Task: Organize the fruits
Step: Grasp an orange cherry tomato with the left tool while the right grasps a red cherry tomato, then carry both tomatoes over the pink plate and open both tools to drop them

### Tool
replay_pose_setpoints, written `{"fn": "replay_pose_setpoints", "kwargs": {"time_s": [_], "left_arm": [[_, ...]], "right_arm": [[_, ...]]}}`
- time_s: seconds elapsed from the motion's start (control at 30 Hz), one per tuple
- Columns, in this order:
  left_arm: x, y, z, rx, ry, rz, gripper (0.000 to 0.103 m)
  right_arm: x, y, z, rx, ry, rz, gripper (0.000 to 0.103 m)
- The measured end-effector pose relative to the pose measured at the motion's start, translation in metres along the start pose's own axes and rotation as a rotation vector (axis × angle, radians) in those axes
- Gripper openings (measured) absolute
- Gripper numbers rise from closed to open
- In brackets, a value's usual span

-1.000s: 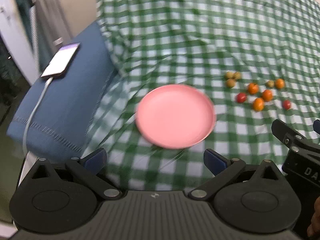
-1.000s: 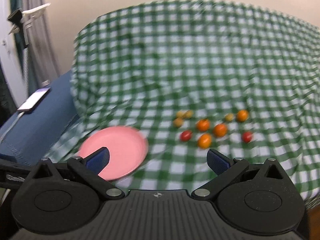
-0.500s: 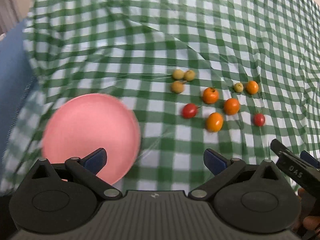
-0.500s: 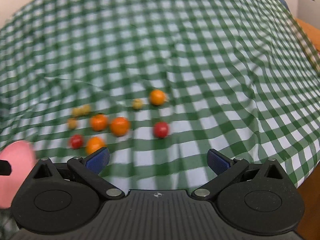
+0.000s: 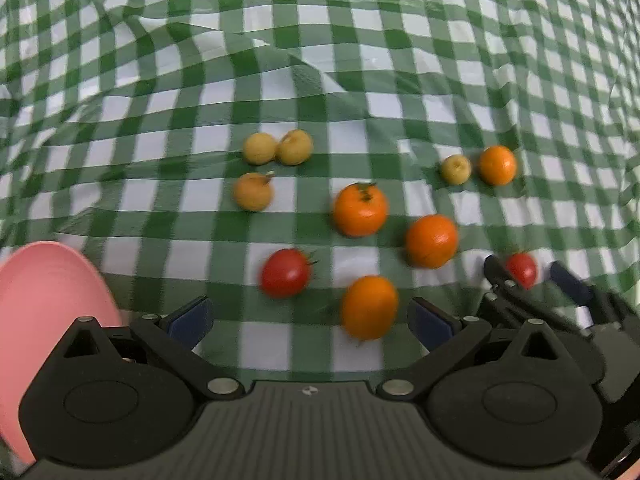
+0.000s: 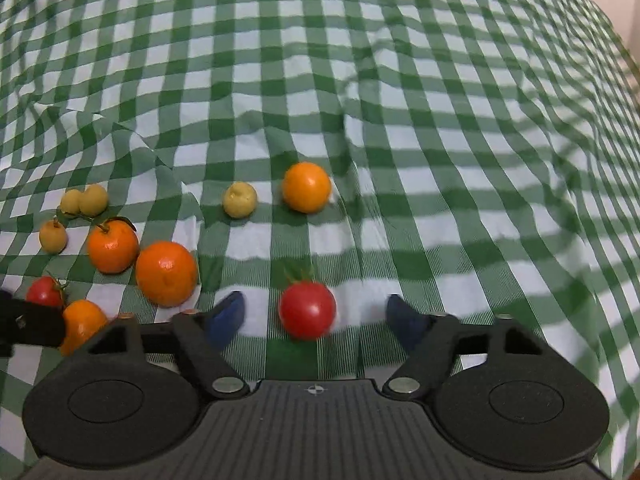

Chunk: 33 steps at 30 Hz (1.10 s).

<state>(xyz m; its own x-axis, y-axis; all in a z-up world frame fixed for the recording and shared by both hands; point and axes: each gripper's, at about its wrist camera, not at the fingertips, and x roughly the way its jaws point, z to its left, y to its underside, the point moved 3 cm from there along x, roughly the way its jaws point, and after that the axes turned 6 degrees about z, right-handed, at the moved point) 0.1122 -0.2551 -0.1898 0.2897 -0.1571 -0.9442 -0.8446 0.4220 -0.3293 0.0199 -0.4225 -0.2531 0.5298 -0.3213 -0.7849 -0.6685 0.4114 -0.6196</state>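
Note:
Several fruits lie on a green checked cloth (image 5: 320,60). In the left wrist view my left gripper (image 5: 310,318) is open and wide, with an orange (image 5: 369,307) lying between its fingertips, nearer the right one and touching neither. A red tomato (image 5: 285,273) sits just beyond it. My right gripper (image 6: 316,318) has a second red tomato (image 6: 307,310) between its blue pads; its jaws are closing, and a gap still shows on each side. That gripper (image 5: 536,284) also appears at the right of the left wrist view.
A pink plate (image 5: 48,300) lies at the left edge. Farther out are two oranges (image 5: 360,209) (image 5: 431,241), a third orange (image 5: 497,165) beside a small yellow fruit (image 5: 456,169), and three yellow fruits (image 5: 260,148). The cloth is creased and drops off at the right.
Both grippers have come down and forward, close to the fruits. The plate has slid to the left edge of the left wrist view. The right jaws have narrowed around the red tomato.

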Motion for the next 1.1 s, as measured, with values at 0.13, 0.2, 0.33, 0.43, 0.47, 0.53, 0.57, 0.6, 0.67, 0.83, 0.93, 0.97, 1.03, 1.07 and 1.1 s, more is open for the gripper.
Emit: {"fn": "replay_pose_setpoints", "kwargs": {"time_s": [0.13, 0.2, 0.33, 0.43, 0.47, 0.53, 0.57, 0.6, 0.67, 0.83, 0.93, 0.97, 1.03, 1.07, 1.1], "left_arm": [[0.002, 0.002, -0.005, -0.015, 0.027, -0.029, 0.099], [0.007, 0.002, -0.009, -0.010, 0.043, -0.010, 0.091], [0.012, 0.003, -0.012, -0.024, 0.074, 0.005, 0.082], [0.016, 0.001, -0.012, -0.049, 0.101, 0.021, 0.055], [0.018, -0.001, -0.012, -0.069, 0.121, 0.035, 0.038], [0.017, 0.001, -0.009, -0.099, 0.138, 0.054, 0.038], [0.014, 0.001, -0.008, -0.099, 0.141, 0.047, 0.038], [0.008, 0.002, -0.007, -0.092, 0.140, 0.028, 0.038], [-0.003, 0.005, -0.003, -0.086, 0.122, 0.003, 0.038], [-0.037, 0.022, 0.019, -0.077, 0.093, -0.006, 0.038], [-0.061, 0.039, 0.034, -0.068, 0.058, -0.030, 0.038], [-0.068, 0.046, 0.041, -0.071, 0.050, -0.033, 0.038], [-0.077, 0.059, 0.051, -0.075, 0.038, -0.029, 0.038], [-0.081, 0.065, 0.056, -0.079, 0.032, -0.029, 0.038], [-0.084, 0.071, 0.059, -0.081, 0.026, -0.029, 0.038]], "right_arm": [[0.003, 0.000, -0.003, 0.020, -0.031, 0.010, 0.051], [0.003, -0.001, -0.004, 0.022, -0.027, 0.007, 0.050], [0.001, 0.001, -0.001, 0.018, -0.016, -0.003, 0.051], [0.003, 0.001, 0.005, 0.005, 0.001, -0.020, 0.050], [0.003, 0.001, 0.007, -0.009, 0.010, -0.024, 0.050], [0.001, 0.003, 0.010, -0.031, -0.007, -0.033, 0.032], [-0.001, 0.003, 0.010, -0.035, -0.007, -0.040, 0.032], [-0.003, 0.002, 0.009, -0.033, 0.000, -0.047, 0.031], [-0.009, 0.000, 0.006, -0.005, 0.001, -0.078, 0.031], [-0.021, -0.007, -0.009, 0.074, -0.016, -0.145, 0.031], [-0.031, -0.008, -0.015, 0.093, -0.007, -0.149, 0.031], [-0.033, -0.005, -0.013, 0.090, 0.005, -0.140, 0.031], [-0.031, -0.003, -0.013, 0.084, 0.013, -0.092, 0.032], [-0.027, 0.002, -0.011, 0.091, 0.014, -0.063, 0.032], [-0.022, 0.002, -0.013, 0.095, 0.030, -0.031, 0.032]]}}
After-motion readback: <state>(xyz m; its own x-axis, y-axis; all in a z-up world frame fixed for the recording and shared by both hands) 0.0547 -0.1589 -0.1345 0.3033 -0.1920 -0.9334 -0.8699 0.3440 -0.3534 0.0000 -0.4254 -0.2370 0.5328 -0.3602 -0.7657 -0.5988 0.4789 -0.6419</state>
